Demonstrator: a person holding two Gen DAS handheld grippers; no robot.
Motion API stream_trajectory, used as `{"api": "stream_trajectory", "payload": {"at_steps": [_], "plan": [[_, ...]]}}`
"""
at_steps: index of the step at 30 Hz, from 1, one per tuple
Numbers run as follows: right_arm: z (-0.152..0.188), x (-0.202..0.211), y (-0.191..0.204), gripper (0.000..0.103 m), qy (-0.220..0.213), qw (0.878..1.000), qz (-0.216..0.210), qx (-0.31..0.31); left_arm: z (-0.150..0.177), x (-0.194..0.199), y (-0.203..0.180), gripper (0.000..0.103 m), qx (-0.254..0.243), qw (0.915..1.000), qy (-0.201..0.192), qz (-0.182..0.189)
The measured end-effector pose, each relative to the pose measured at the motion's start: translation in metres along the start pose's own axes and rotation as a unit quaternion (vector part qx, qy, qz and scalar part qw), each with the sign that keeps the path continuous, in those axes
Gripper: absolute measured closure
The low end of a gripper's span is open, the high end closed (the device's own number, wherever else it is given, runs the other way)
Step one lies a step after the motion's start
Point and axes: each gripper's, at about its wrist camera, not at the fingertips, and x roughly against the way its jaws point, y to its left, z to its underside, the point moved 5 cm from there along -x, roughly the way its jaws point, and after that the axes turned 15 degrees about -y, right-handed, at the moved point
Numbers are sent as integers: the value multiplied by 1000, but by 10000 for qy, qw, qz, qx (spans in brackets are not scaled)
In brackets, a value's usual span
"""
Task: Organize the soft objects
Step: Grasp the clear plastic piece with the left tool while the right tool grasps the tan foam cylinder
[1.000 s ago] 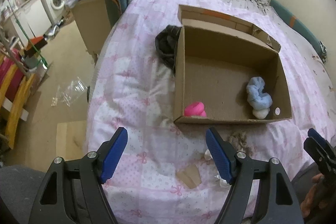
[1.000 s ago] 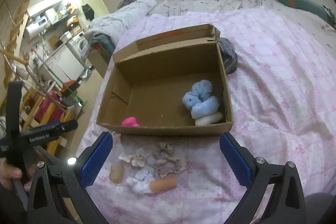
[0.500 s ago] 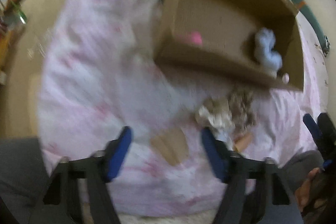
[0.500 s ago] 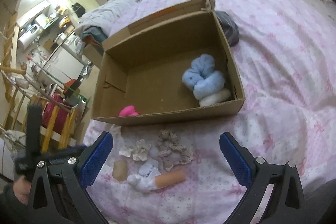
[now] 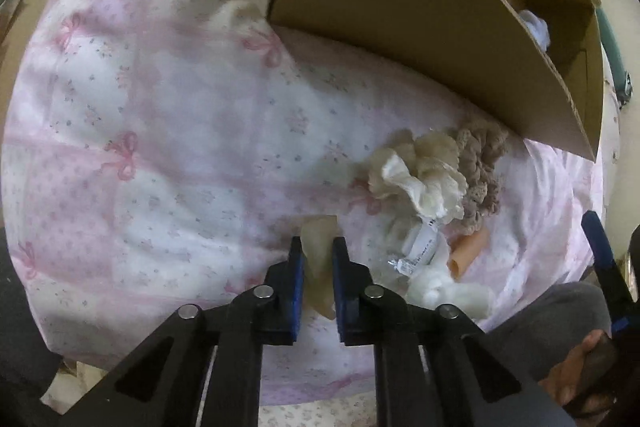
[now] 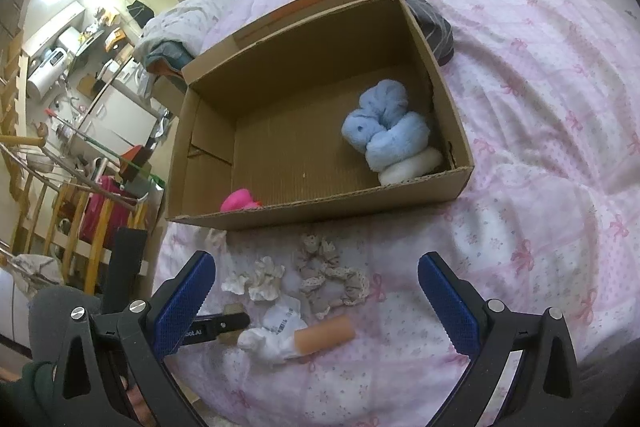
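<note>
My left gripper [image 5: 316,251] is shut on a small beige soft piece [image 5: 320,259] lying on the pink quilt; it also shows in the right wrist view [image 6: 234,321]. Beside it lie a cream scrunchie [image 5: 420,179], a brown lace scrunchie [image 5: 480,163], a white sock with a tag [image 6: 272,339] and a peach tube [image 6: 326,333]. The cardboard box [image 6: 320,211] holds a blue plush [image 6: 384,127], a white roll [image 6: 412,167] and a pink item [image 6: 238,201]. My right gripper [image 6: 316,307] is open and empty, above the pile.
The box stands on a bed with a pink bow-patterned quilt [image 6: 540,107]. A dark striped cloth [image 6: 438,27] lies behind the box. The bed's left edge drops to a cluttered floor with a wooden rack [image 6: 60,211].
My left gripper dropped down to the quilt and shut on the beige piece. The right gripper tilted slightly nearer the pile and stayed open.
</note>
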Motion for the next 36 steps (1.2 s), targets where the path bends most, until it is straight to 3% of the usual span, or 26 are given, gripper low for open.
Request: {"api": "stream_trajectory", "payload": {"at_steps": [6,9,10,11,15,17,19,23,27,30,31,33,36], "plan": [[6,-2,-4,0,190,9998,34,-70,-18,43,6,92,-140,9978,-641,-30],[14,-8,-11,0,600,9974,-87,-398,-25,76,0,92,-376,9949,-927,138],[19,-11,-13,14,744,9961,-90,-455,-27,85,-1,92,-462,9940,-982,156],[24,-15,-15,20,912,9945,-85,-516,-29,95,-4,92,-584,9925,-1062,164],[42,-34,-20,25,1397,9873,23,-763,-34,111,-6,92,-813,9887,-1260,78],[54,-43,-20,34,1590,9833,82,-888,-36,110,-4,92,-921,9856,-1421,-24],[66,-50,-20,43,1761,9790,114,-1021,-33,105,0,92,-832,9868,-1387,15],[87,-59,-17,44,1928,9747,285,-1093,-34,96,11,92,-212,9923,-1090,548],[95,-65,-8,44,1887,9744,379,-1162,-46,104,16,92,9,9896,-1308,593],[97,-70,-2,59,1855,9763,552,-967,-46,102,17,92,37,9902,-1281,555],[97,-69,-1,74,1839,9775,624,-828,-45,102,17,92,0,9903,-1274,547],[99,-67,3,94,1782,9796,652,-662,-44,102,16,92,-69,9902,-1289,527],[96,-58,3,94,1597,9828,633,-672,-43,102,15,92,-107,9903,-1284,525]]}}
